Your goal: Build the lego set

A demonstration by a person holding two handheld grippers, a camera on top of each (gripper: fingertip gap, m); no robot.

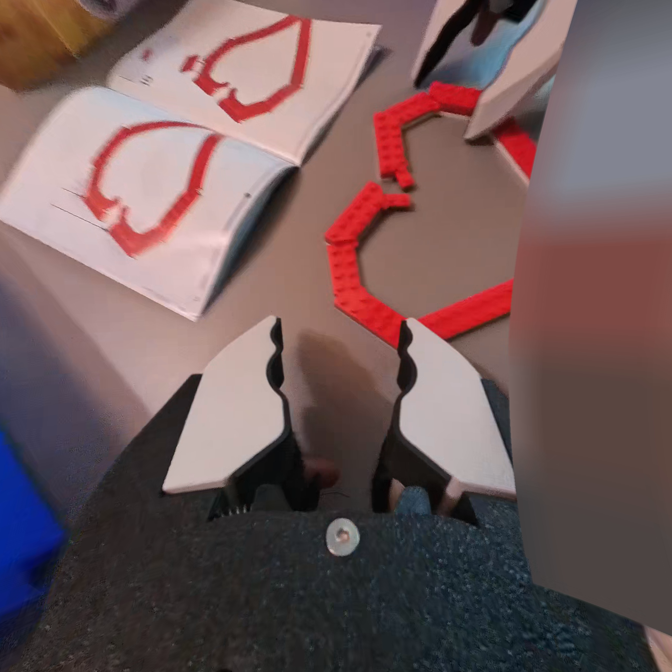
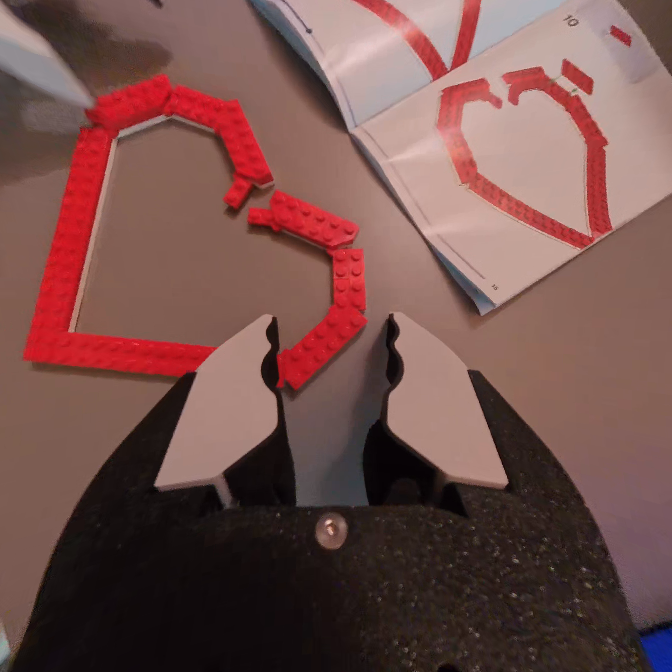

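A red Lego heart frame (image 2: 72, 236) lies flat on the grey-brown table (image 2: 182, 254). Its two top lobes end in small red pieces (image 2: 236, 196) that stand slightly apart at the notch. My right gripper (image 2: 331, 317) is open and empty, its left finger over the frame's lower right edge. My left gripper (image 1: 340, 322) is open and empty, just short of the heart frame (image 1: 345, 276). One finger (image 2: 36, 72) of the left gripper touches the frame's far lobe in the right wrist view. A finger (image 1: 509, 91) of the right gripper rests over the frame in the left wrist view.
An open instruction booklet (image 2: 509, 163) with red heart pictures lies beside the frame, and shows left of it in the left wrist view (image 1: 145, 203). A blue object (image 1: 22, 491) sits at the lower left, and a yellow-brown object (image 1: 36, 36) at the far left corner.
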